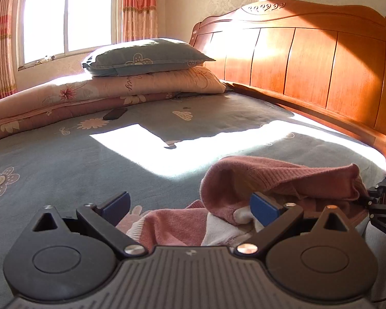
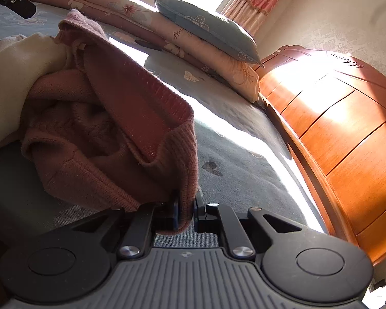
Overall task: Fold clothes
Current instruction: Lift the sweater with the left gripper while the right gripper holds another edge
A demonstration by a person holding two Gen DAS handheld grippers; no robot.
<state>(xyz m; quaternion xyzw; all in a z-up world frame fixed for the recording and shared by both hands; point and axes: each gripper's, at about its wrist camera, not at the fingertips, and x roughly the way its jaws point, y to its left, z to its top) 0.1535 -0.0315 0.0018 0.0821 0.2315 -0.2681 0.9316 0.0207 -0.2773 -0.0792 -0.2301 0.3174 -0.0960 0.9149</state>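
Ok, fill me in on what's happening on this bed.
A person is folding clothes on the bed with a handheld tool in each hand. The right tool is shut on the ribbed edge of a pink knitted sweater and holds that edge lifted off the blue sheet. The left tool is open, its jaws standing apart over the crumpled pink and white part of the garment, gripping nothing. The sweater is still bunched up, not yet laid flat or folded.

A home bedroom: bed with wooden headboard (pillow, curtained window).
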